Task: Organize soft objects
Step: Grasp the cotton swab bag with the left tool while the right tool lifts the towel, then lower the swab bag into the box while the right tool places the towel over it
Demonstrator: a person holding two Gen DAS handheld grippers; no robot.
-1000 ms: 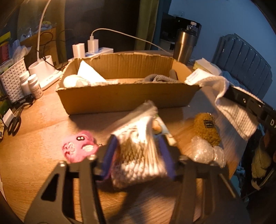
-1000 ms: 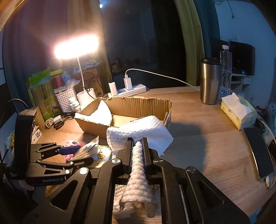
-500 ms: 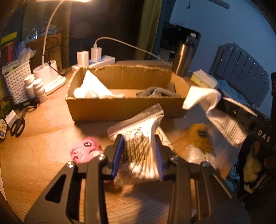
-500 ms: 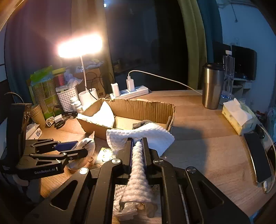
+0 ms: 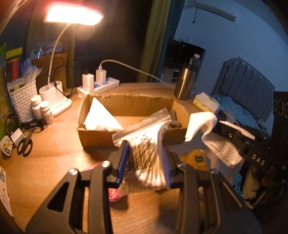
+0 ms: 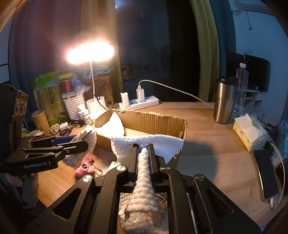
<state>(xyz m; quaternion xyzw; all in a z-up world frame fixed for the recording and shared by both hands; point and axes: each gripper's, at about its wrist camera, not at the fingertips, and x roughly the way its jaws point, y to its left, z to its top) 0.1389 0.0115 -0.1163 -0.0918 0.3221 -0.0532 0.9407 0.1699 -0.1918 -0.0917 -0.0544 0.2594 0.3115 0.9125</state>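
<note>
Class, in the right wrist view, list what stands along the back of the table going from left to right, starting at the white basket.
White basket → lamp base → power strip → steel tumbler → water bottle

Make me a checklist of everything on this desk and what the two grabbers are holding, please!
Surface: wooden table, lit warm by the desk lamp.
Job's things: cardboard box with white cloth inside; bag of cotton swabs; white towel; pink plush keychain on the table.
Clutter: steel tumbler, tissue pack, scissors, pill bottles, white basket, phone.
Grippers: left gripper shut on the bag, lifted in front of the box; right gripper shut on the towel.
Cables: power strip with two chargers, white cord trailing right.
Surroundings: dark curtains, bed headboard.
</note>
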